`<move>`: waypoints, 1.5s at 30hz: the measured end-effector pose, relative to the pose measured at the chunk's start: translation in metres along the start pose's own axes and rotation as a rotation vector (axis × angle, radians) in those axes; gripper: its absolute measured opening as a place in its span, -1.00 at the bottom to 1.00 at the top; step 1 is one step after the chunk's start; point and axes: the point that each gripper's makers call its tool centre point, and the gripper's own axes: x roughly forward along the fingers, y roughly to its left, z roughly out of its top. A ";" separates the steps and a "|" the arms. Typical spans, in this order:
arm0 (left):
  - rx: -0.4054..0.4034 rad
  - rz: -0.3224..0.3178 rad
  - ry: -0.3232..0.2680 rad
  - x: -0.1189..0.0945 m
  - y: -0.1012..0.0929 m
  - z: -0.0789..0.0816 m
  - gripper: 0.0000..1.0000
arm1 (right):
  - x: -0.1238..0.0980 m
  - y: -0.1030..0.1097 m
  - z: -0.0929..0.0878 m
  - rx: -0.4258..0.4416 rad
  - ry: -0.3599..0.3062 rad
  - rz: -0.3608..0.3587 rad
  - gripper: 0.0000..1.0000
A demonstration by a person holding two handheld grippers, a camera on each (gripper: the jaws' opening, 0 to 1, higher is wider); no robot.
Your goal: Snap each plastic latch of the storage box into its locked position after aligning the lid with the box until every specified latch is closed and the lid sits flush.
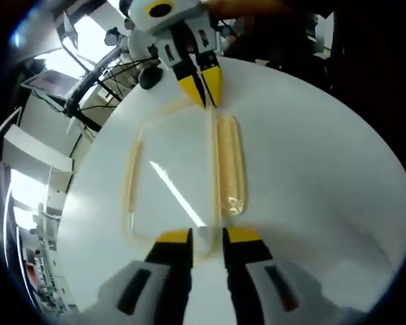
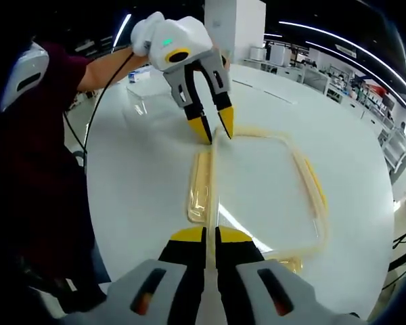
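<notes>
Left gripper, nearest in the left gripper view: yellow tips sit at the near short end of the storage box, jaws apart w/ a gap, a thin clear edge of the lid betw. them; can't tell if they touch it. Box is clear plastic w/ a yellowish rim, lying flat on a round white table. One long side latch lies folded out flat beside the box. Right gripper in the right gripper view: jaws nearly together, pinching that same upright lid edge at the opposite end. In each view the other gripper's tips meet the far end of the box. Person's sleeve shows at left of the right gripper view.
</notes>
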 end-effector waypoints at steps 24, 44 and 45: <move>0.017 -0.091 0.029 0.002 -0.009 0.003 -0.90 | 0.001 0.003 -0.002 -0.057 0.063 -0.019 -0.94; -0.055 -0.201 0.008 -0.004 -0.021 0.013 -0.93 | 0.001 0.012 -0.001 -0.200 0.098 -0.080 -0.71; -0.060 -0.207 0.009 -0.004 -0.021 0.013 -0.93 | 0.001 0.013 -0.001 -0.206 0.100 -0.085 -0.70</move>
